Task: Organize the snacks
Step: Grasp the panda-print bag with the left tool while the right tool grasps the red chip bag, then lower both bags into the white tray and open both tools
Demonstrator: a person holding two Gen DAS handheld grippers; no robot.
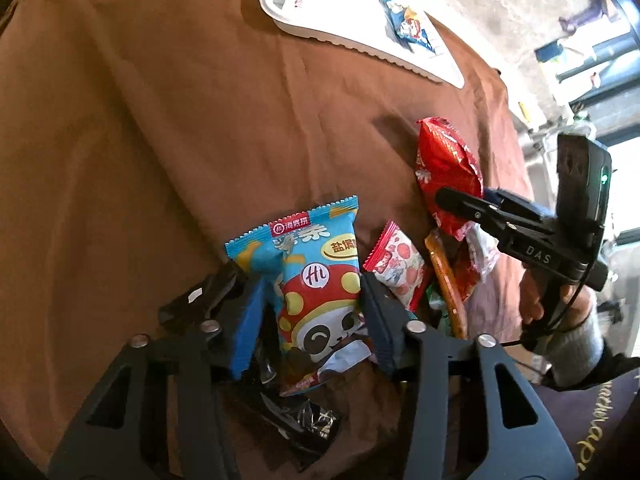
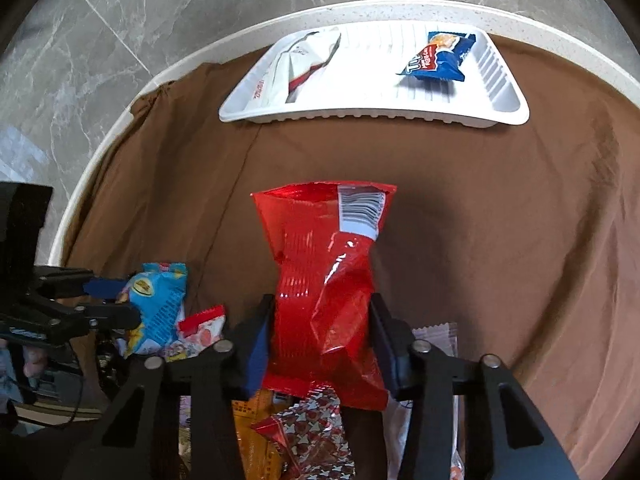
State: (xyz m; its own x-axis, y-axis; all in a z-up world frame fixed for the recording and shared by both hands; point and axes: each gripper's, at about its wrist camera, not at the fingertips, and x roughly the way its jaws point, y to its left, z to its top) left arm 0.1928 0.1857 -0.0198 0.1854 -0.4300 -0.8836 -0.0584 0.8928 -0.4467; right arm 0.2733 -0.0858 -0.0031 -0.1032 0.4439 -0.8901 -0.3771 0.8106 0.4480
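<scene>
My left gripper (image 1: 310, 300) is shut on a light blue snack packet with a panda (image 1: 316, 280), held above the brown cloth; the packet also shows in the right wrist view (image 2: 160, 304). My right gripper (image 2: 320, 320) is shut on a red foil snack bag (image 2: 328, 280), lifted over the snack pile; the bag also shows in the left wrist view (image 1: 444, 164). A white ribbed tray (image 2: 500, 104) sits at the table's far side, holding a white packet (image 2: 300, 64) and a blue packet (image 2: 436, 62).
A pile of small snacks lies below the grippers: a pink-red strawberry packet (image 1: 396, 264), an orange stick packet (image 1: 448, 280), a black wrapper (image 1: 308, 420), a red heart-pattern packet (image 2: 316, 428). The brown cloth (image 2: 480, 220) covers a round white table (image 2: 120, 120).
</scene>
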